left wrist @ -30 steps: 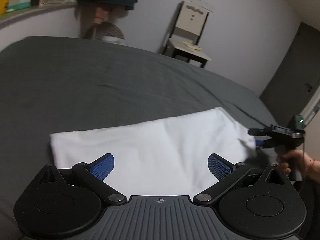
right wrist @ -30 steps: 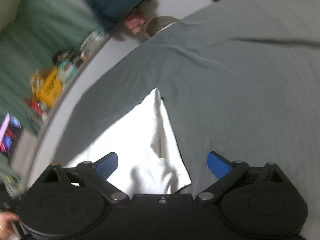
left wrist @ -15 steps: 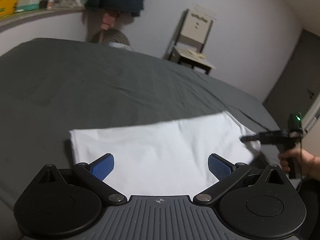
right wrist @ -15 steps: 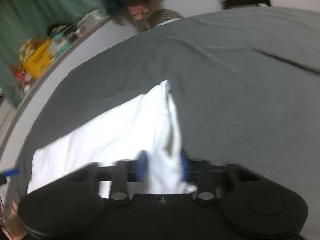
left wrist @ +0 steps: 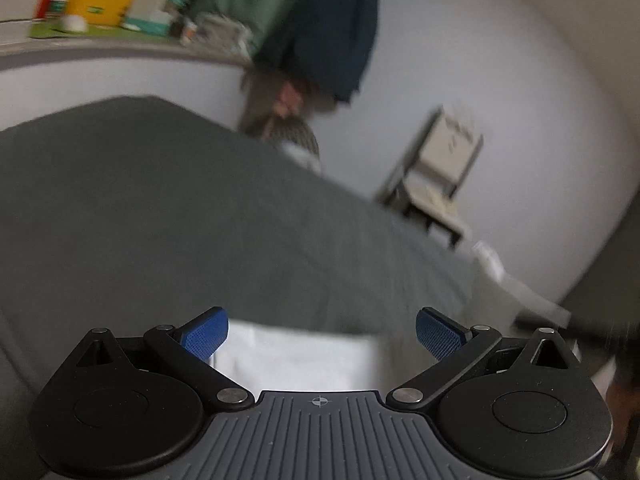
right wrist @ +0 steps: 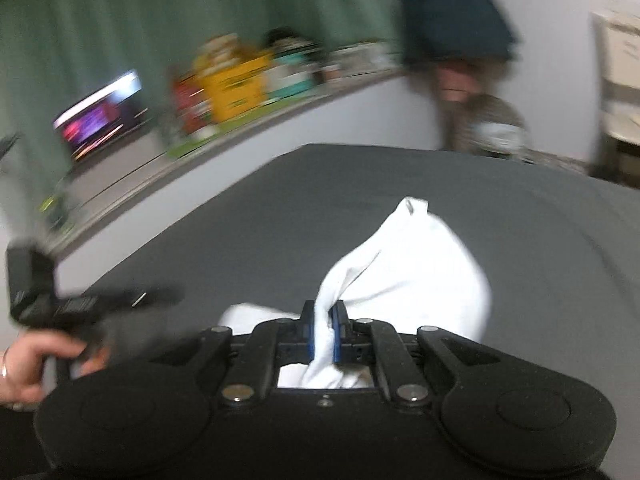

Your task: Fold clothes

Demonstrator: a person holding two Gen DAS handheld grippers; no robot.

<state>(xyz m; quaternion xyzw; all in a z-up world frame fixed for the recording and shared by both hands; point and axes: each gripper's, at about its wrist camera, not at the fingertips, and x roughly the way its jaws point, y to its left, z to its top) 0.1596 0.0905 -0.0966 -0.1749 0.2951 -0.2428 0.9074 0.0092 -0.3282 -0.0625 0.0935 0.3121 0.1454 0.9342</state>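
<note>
White garment (right wrist: 404, 272) — bunched, one end lifted off the dark grey bedsheet (right wrist: 248, 240) — billows rightward.

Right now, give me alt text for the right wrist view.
The right gripper is shut on a bunched fold of the white garment, which billows above the dark grey bed. At far left a hand holds the left gripper; everything is motion-blurred.

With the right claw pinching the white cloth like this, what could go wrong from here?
1. The right claw is shut on only a narrow bunch of the white cloth, so the cloth might slip out.
2. The left claw is open and holds nothing; the cloth hangs from one point and may fold crookedly on the grey bed sheet.
</note>
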